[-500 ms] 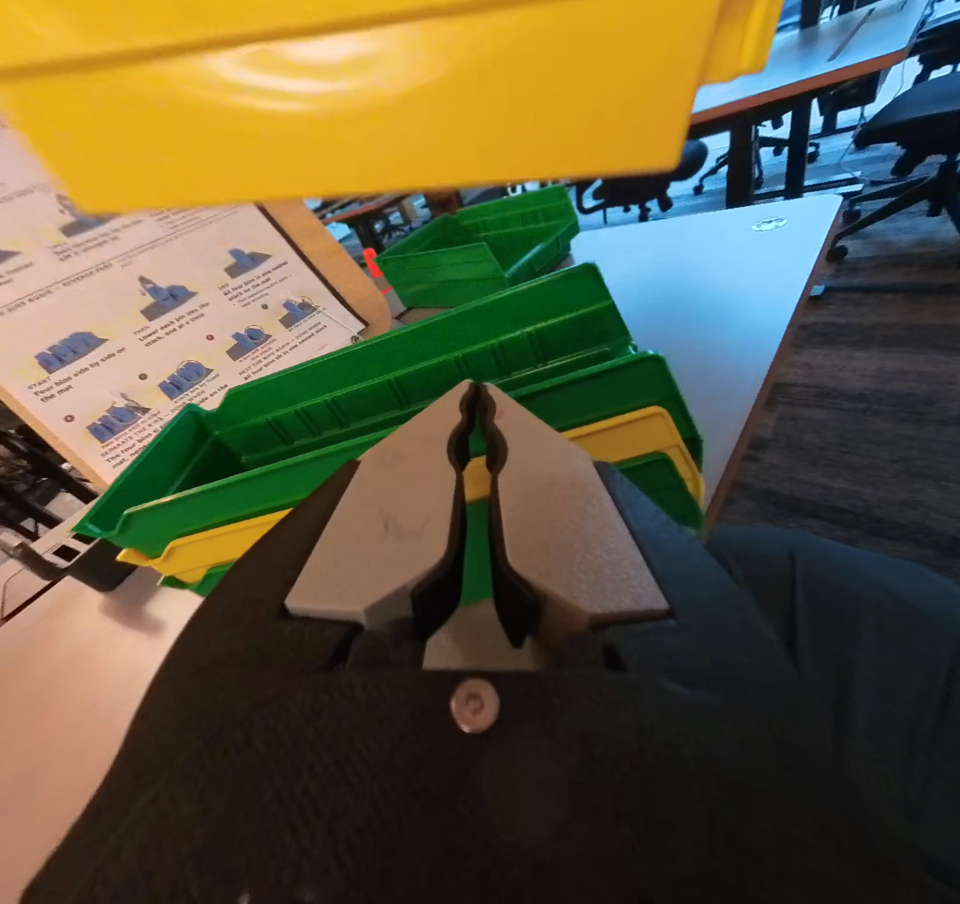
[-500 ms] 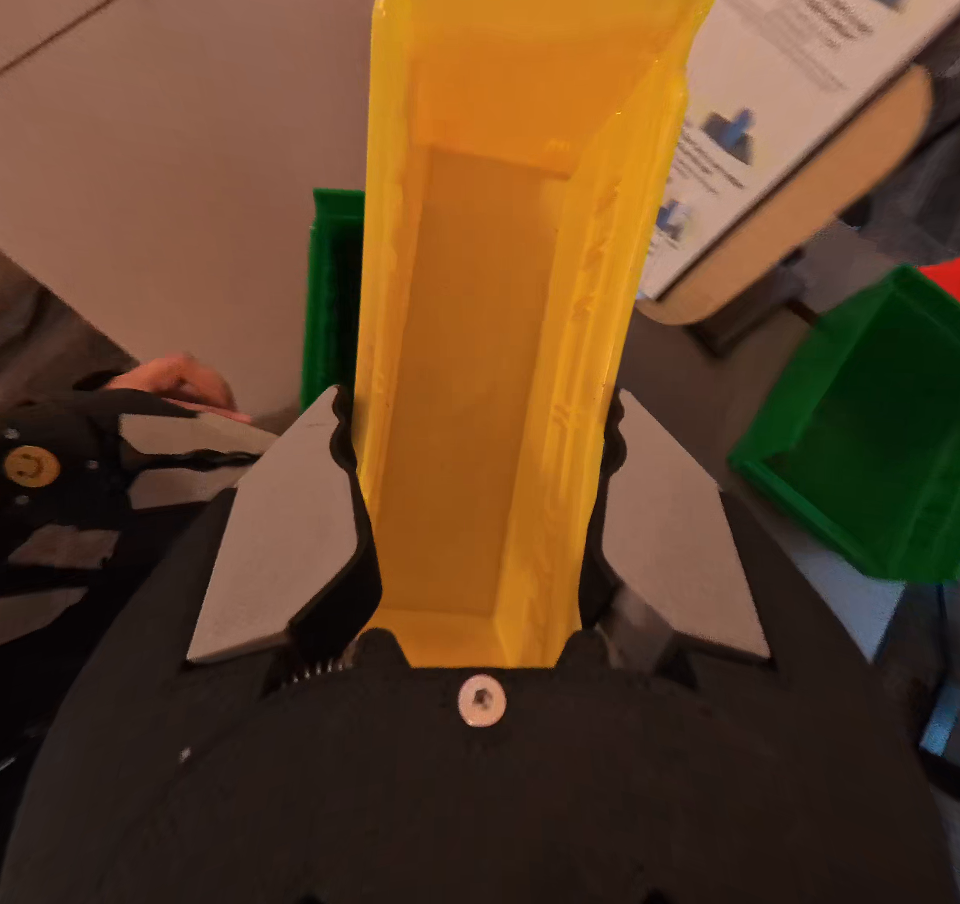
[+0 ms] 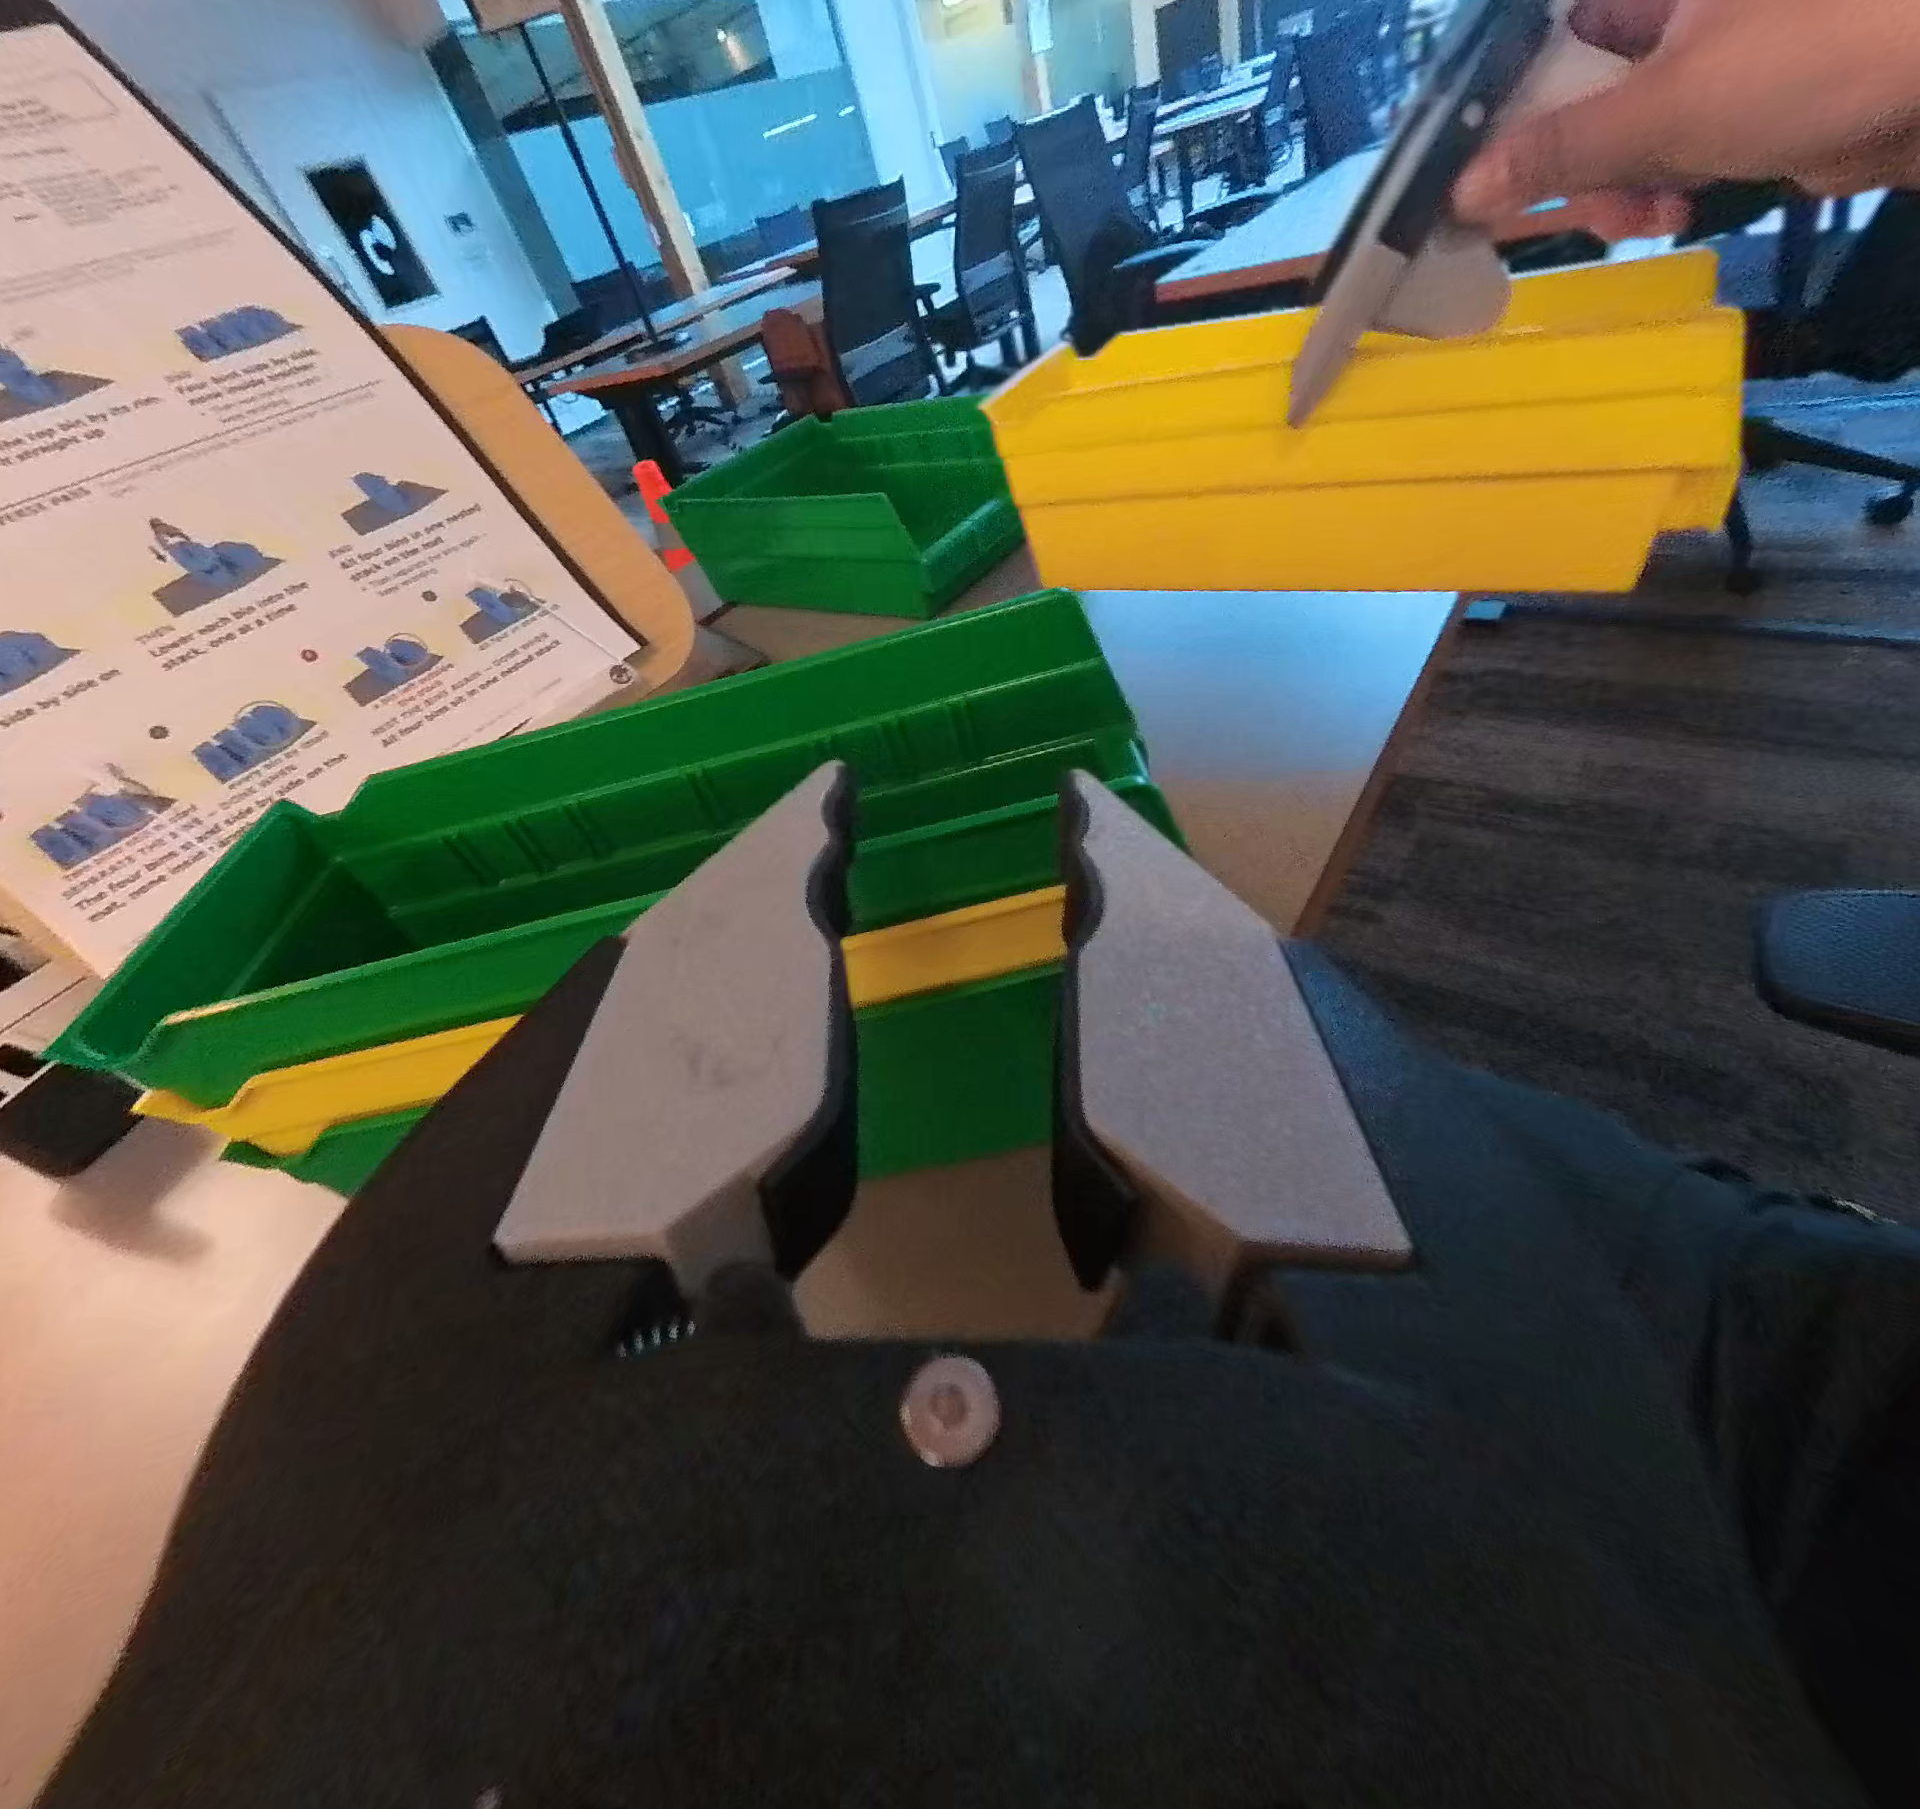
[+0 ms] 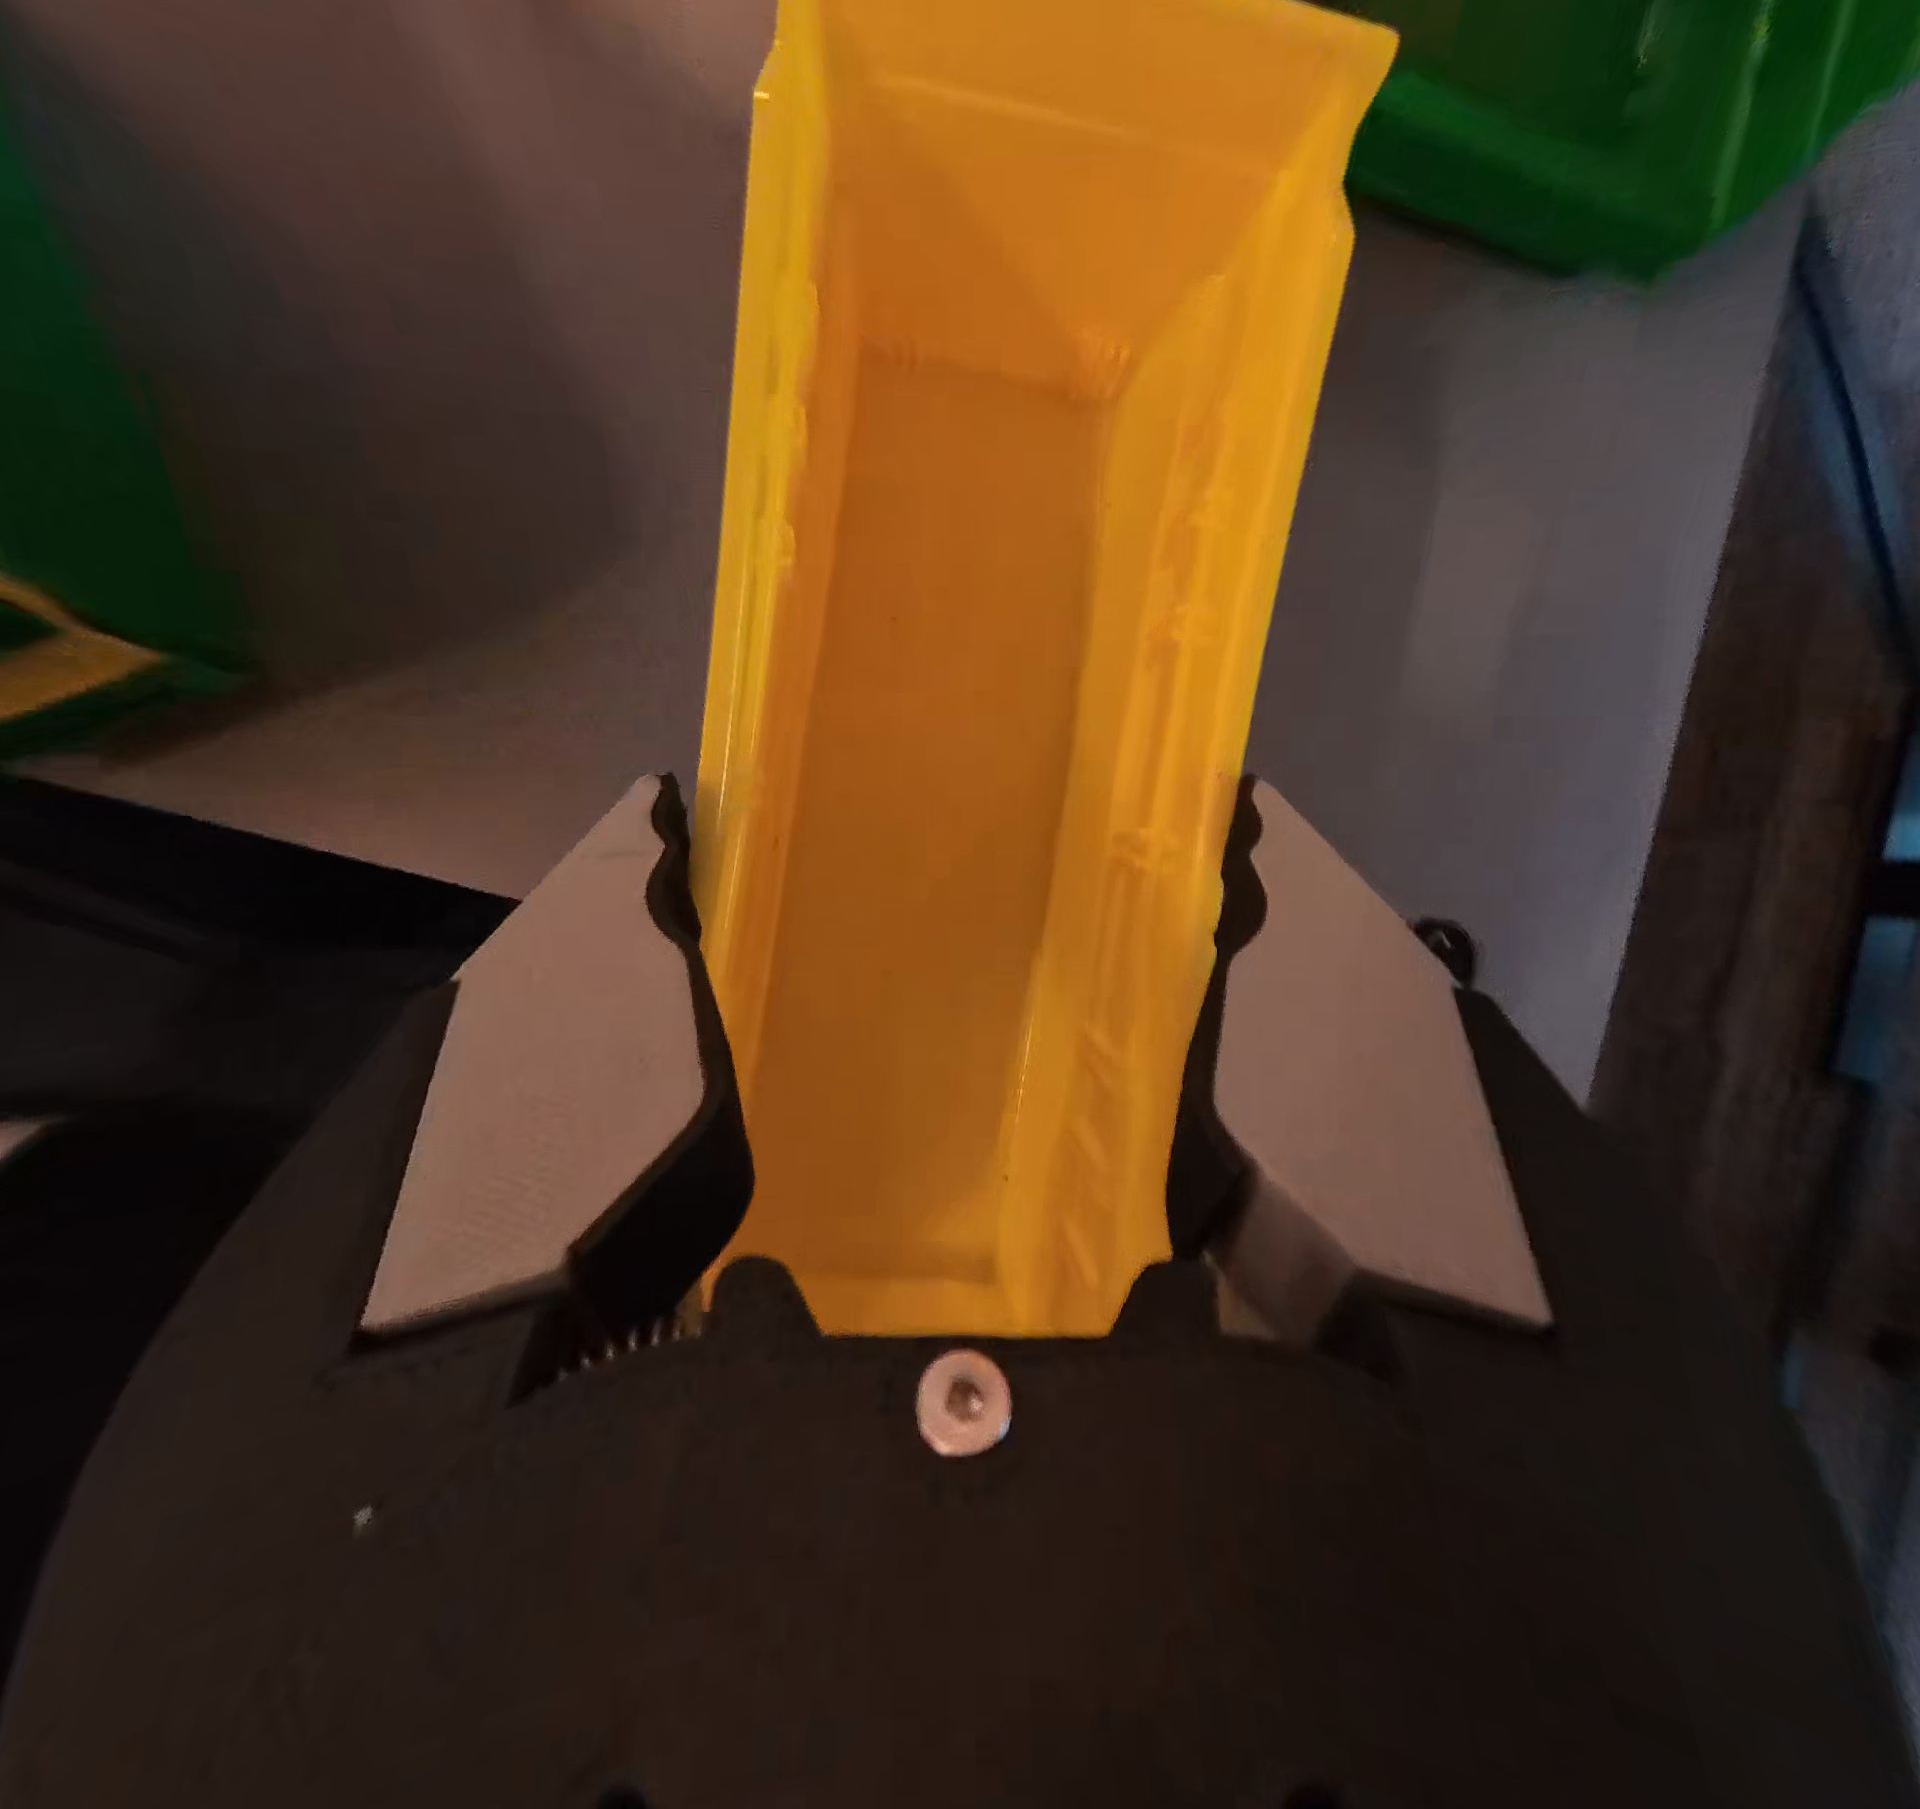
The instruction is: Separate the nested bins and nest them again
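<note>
A loose yellow bin (image 3: 1351, 471) hangs in the air at the upper right of the left wrist view, held by my right gripper (image 3: 1382, 346). In the right wrist view my right gripper (image 4: 956, 824) is shut across the width of this yellow bin (image 4: 966, 616), open side towards the camera. A nested stack stands on the table: a green bin (image 3: 644, 824) on top, a yellow bin (image 3: 956, 938) under it and a green bin (image 3: 956, 1073) at the bottom. My left gripper (image 3: 951, 845) is open and empty just in front of the stack's near long side.
A separate green bin (image 3: 831, 523) sits farther back on the table (image 3: 1247, 699) and also shows in the right wrist view (image 4: 1610, 45). An instruction board (image 3: 208, 512) leans at the left. The table edge runs along the right, with floor and office chairs beyond.
My left gripper has opened; it was shut at the stack's near rim. The held yellow bin has moved from overhead to the right, and lower.
</note>
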Motion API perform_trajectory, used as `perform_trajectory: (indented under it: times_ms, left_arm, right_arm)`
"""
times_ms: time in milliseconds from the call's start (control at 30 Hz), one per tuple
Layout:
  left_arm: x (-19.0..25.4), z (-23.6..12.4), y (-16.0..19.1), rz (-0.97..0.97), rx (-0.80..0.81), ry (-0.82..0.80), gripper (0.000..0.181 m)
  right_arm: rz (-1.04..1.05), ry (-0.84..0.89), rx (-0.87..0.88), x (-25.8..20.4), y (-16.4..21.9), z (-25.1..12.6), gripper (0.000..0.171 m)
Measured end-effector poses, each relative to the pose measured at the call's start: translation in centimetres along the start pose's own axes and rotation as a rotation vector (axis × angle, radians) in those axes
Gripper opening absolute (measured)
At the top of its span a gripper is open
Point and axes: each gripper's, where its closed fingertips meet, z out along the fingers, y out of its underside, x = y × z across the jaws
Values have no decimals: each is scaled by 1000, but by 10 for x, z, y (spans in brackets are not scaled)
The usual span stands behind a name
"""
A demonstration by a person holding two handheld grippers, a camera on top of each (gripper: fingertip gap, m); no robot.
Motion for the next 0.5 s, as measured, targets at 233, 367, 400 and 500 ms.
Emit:
perform_trajectory:
  times_ms: [233,367,400,500]
  left_arm:
    - [-22,-9,-1,57,3,-92,36]
    - [-66,-34,-5,20,33,-197,31]
    - [-78,-42,-4,-7,38,-216,32]
    - [-109,-63,3,-38,36,-279,32]
  right_arm:
    - [82,114,-135,77,36,50,111]
    - [171,122,-124,102,33,69,121]
    - [205,142,-136,107,33,68,128]
    - [197,260,-69,118,13,49,123]
